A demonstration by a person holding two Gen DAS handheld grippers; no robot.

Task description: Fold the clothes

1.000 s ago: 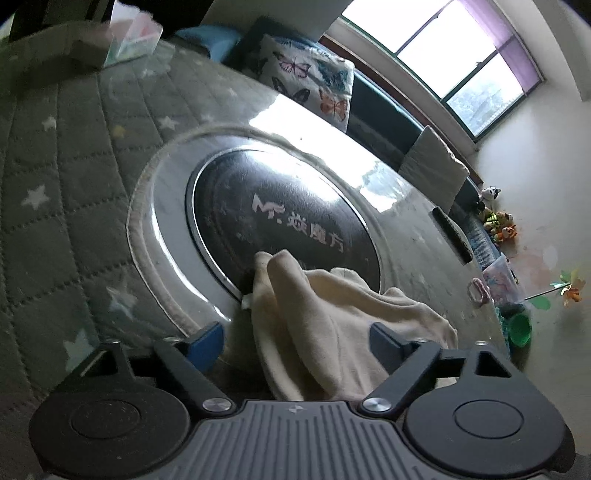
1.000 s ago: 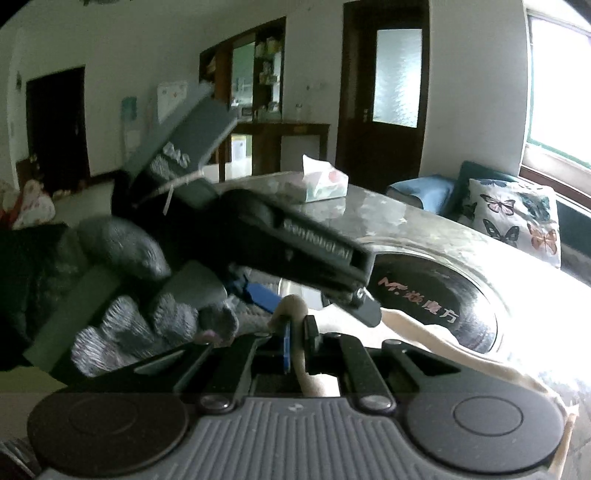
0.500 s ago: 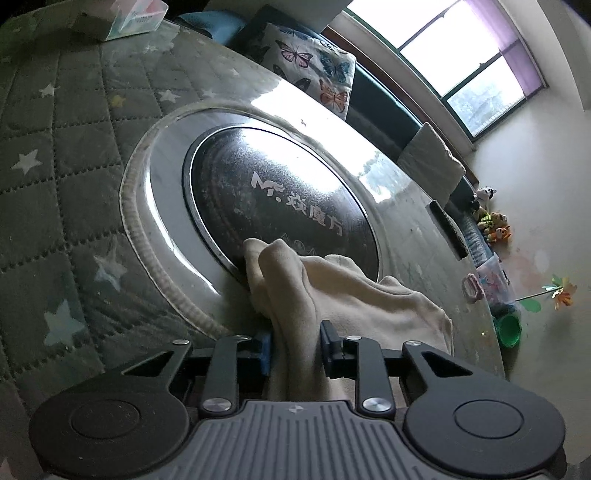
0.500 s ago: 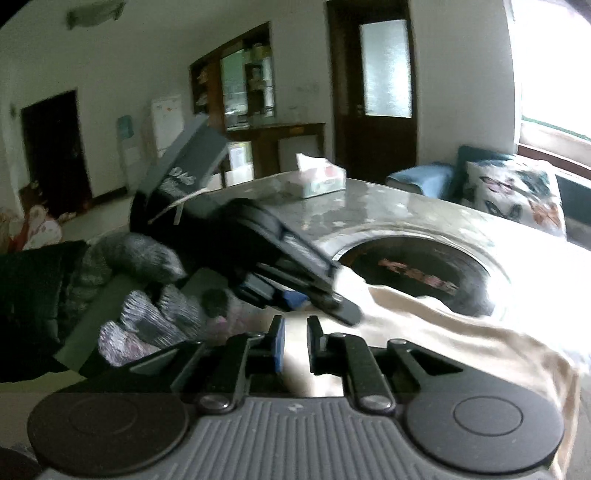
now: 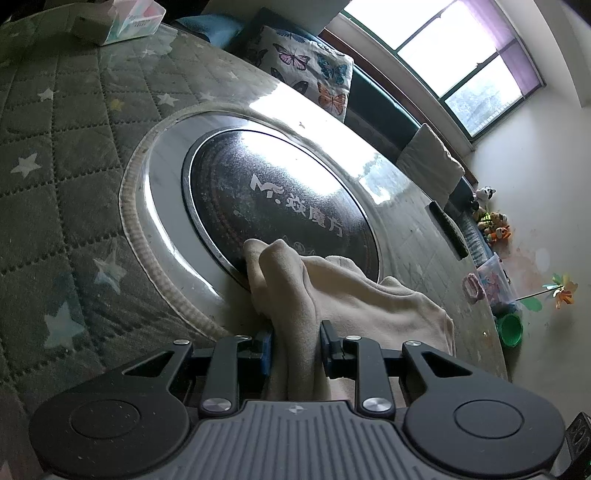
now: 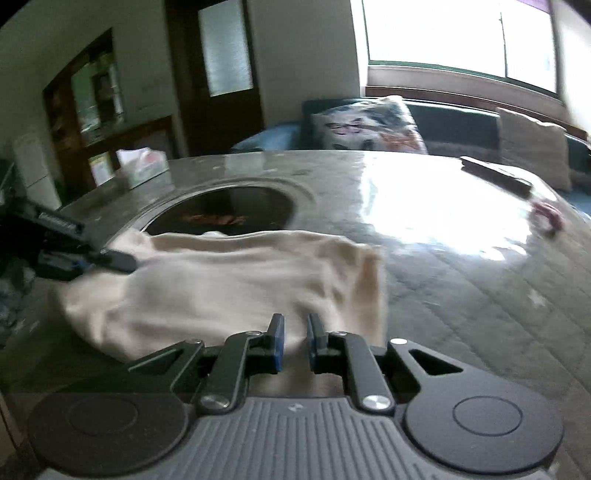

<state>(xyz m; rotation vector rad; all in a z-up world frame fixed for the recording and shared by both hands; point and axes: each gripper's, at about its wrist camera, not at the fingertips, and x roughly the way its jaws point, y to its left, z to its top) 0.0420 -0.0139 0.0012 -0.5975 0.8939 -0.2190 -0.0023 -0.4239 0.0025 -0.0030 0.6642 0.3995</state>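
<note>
A cream garment (image 5: 332, 291) lies bunched on the round table, partly over the dark glass centre disc (image 5: 280, 199). My left gripper (image 5: 295, 343) is shut on a thick fold of the cream garment at its near edge. In the right wrist view the garment (image 6: 229, 280) spreads across the table, and the left gripper (image 6: 92, 258) shows at its far left corner. My right gripper (image 6: 293, 343) has its jaws nearly together at the garment's near edge; the blurred frame does not show whether cloth is pinched.
The table has a quilted star-pattern cover (image 5: 55, 184) under glass. A tissue box (image 5: 129, 18) stands at the far edge. A dark remote (image 6: 495, 173) and a pink ring (image 6: 550, 214) lie at the right. A sofa with a butterfly cushion (image 5: 310, 77) is behind.
My left gripper closed on the garment fold and holds it. My right gripper swung right along the garment, away from the left gripper, to the near edge.
</note>
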